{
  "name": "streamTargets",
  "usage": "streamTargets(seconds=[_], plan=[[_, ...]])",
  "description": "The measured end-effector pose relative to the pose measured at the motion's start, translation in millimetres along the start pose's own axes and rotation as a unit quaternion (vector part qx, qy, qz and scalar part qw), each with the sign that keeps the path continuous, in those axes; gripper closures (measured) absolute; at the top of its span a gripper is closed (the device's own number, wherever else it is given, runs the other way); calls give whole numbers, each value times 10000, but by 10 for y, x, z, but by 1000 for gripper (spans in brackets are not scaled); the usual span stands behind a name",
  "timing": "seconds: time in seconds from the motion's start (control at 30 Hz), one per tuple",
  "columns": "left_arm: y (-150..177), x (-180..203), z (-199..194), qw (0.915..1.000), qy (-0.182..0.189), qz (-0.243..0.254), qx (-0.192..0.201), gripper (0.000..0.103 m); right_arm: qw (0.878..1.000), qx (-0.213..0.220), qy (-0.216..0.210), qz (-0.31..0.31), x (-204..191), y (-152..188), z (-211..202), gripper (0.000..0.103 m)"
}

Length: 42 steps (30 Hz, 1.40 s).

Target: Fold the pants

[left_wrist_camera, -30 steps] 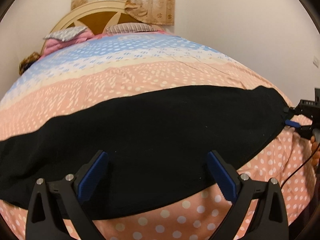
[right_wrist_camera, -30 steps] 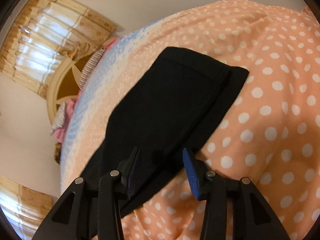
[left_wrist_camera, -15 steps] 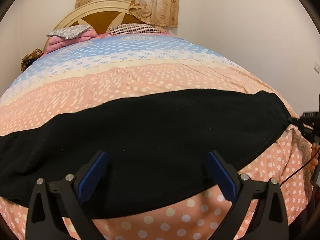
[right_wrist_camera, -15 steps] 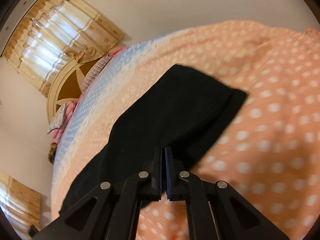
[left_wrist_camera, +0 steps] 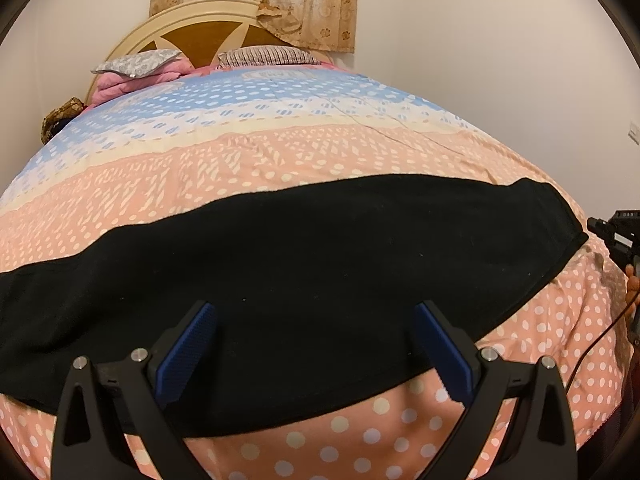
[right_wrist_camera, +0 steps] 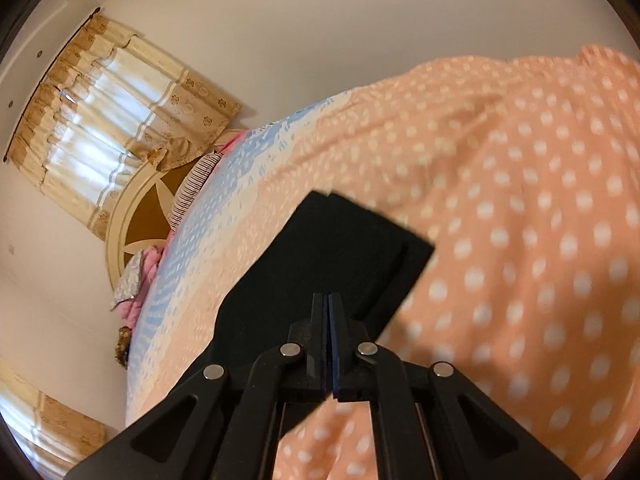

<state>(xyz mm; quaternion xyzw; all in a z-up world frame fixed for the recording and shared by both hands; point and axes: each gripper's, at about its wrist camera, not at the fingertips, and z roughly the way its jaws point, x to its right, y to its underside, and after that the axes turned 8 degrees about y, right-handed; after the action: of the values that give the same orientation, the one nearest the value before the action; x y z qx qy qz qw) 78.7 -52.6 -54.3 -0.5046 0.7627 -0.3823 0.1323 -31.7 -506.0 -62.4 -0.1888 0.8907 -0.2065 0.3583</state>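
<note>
Both tongs are near the black pants (left_wrist_camera: 304, 280), which lie flat in a long band across the foot end of the bed (left_wrist_camera: 280, 152), well away from the headboard (left_wrist_camera: 200, 36). The left tongs (left_wrist_camera: 316, 348) are spread wide and hover over the near edge of the pants, holding nothing. The right tongs (right_wrist_camera: 328, 316) are pressed together with the near edge of the pants' end running under their tips. The view is blurred, so whether cloth is really caught between them cannot be told; the left view shows them just off that end of the pants.

The pants look soft and limp, light enough to lift by one edge, and thick enough to lie smooth without many wrinkles. They will likely sag and drape wherever they are not held, and may drag on the polka-dot bedspread (right_wrist_camera: 540, 220). My judgement is that the best holds are at the corners of one end, one per tongs, gripping all layers at the hem or waistband seam, where the cloth is firmest, so the fold carries over evenly toward the other end.
</note>
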Motion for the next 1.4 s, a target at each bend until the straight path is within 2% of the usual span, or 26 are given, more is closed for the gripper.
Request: streamTargets(seconds=[0.03,0.07,0.1,0.13,0.17,0.37,0.5,0.53,0.73,0.93,1.0,1.07,1.17,1.27,1.33,1.4], plan=[[0,-4,2,10000,3,-14,3,1,10000,-37,40,-18,1,-37,24,98],[0,-11,3,10000,7,-29,4,1,9999,-108,44,11,21,-82,65,87],[1,-15,4,10000,8,-38,-1,1,9999,-150,73,47,38,-108,102,57],[6,-23,3,10000,7,-46,-4,1,9997,-197,57,109,66,-131,132,43],[7,-29,5,10000,-1,-52,-5,1,9994,-220,-67,246,111,-144,152,34],[21,-57,8,9999,21,-91,-48,1,9983,-437,91,367,110,-208,258,36],[12,-70,-12,9999,-3,-129,-17,1,9965,-650,427,313,95,-316,431,64],[10,-74,-18,9999,0,-156,-1,1,9951,-728,565,367,110,-335,465,67],[14,-82,-30,9999,-7,-128,-23,1,9918,-687,877,622,69,-320,477,67],[20,-133,-28,9996,28,-260,-57,1,9951,-199,655,714,146,-371,236,65],[12,-120,-19,9997,0,-230,-64,1,9949,-325,511,810,163,-390,214,65],[7,-105,-15,9997,20,-232,-56,1,9918,-700,169,1059,157,-288,236,65],[11,-93,-1,9997,60,-218,-91,1,9895,-1032,-79,1012,41,-84,292,65],[16,-85,-11,9998,35,-156,-96,1,9870,-1303,-107,938,-51,74,456,65],[6,-106,-33,9998,19,-190,-51,1,9906,-1153,113,734,-142,80,472,65],[-4,-141,-54,9996,16,-276,-6,1,9893,-1254,239,707,-182,66,506,65]])
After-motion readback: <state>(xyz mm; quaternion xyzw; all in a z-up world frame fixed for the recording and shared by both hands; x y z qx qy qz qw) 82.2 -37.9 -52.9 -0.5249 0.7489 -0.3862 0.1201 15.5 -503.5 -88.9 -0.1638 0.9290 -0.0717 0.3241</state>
